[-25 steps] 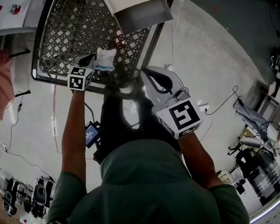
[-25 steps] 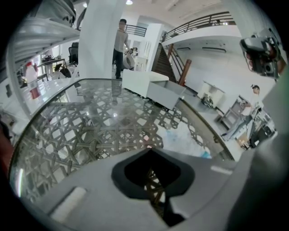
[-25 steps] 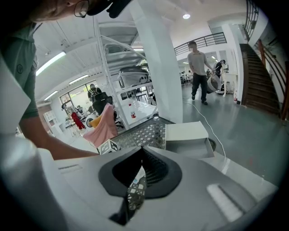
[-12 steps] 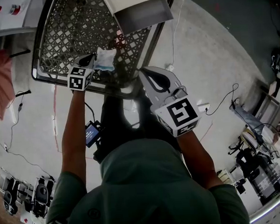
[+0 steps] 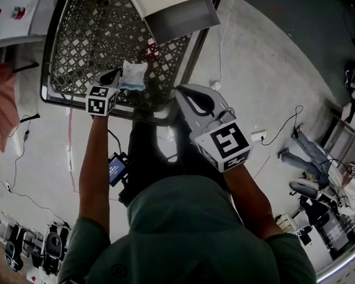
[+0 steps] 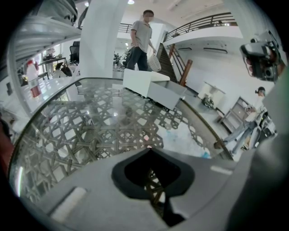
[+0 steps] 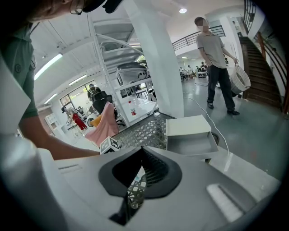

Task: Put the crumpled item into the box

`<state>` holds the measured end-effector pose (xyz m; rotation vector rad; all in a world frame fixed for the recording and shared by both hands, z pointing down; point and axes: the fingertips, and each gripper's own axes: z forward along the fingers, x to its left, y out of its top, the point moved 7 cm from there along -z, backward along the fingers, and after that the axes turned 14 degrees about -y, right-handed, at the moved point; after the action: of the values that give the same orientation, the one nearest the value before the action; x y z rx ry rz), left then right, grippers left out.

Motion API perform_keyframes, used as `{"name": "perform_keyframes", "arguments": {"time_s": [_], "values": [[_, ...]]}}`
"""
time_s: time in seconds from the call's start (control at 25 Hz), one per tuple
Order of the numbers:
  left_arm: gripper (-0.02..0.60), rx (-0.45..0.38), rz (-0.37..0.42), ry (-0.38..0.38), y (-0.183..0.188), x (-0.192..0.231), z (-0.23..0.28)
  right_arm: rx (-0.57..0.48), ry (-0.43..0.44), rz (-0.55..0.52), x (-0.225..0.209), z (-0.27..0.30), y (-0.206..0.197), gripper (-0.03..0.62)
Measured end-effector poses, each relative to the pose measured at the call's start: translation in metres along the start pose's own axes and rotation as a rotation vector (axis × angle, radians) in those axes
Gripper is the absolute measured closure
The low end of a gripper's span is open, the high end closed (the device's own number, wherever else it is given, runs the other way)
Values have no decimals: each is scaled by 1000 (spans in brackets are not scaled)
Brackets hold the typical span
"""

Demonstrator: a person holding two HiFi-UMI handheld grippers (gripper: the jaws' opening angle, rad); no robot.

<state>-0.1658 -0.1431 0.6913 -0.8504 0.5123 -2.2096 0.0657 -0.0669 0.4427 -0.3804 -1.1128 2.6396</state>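
Note:
The crumpled white and pale-blue item (image 5: 133,75) lies on the glass table (image 5: 83,42), touching the right side of my left gripper (image 5: 117,76). The left gripper view does not show it. There my left gripper (image 6: 150,150) is shut, with only the table's lattice beyond the tips. The open white box (image 5: 177,15) (image 6: 153,88) (image 7: 192,135) stands at the table's far end. My right gripper (image 5: 182,94) (image 7: 142,150) hangs over the table's near rim, shut with nothing in it.
A pink cloth (image 5: 0,100) (image 7: 104,126) hangs left of the table. A person with a basket (image 7: 216,58) walks past beyond the box. Cables (image 5: 283,127) trail over the floor at right. Shelves with bottles (image 6: 31,76) stand at left.
My right gripper has drifted slightly to the left. The left gripper and the crumpled item have stayed put. A seated person has come into view at the far right.

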Motion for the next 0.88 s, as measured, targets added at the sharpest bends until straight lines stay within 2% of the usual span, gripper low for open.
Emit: {"name": "perform_keyframes", "arguments": {"time_s": [0.88], "values": [[578, 10, 5, -18, 13, -4, 7, 22, 5, 17, -11, 8, -1, 588]]}}
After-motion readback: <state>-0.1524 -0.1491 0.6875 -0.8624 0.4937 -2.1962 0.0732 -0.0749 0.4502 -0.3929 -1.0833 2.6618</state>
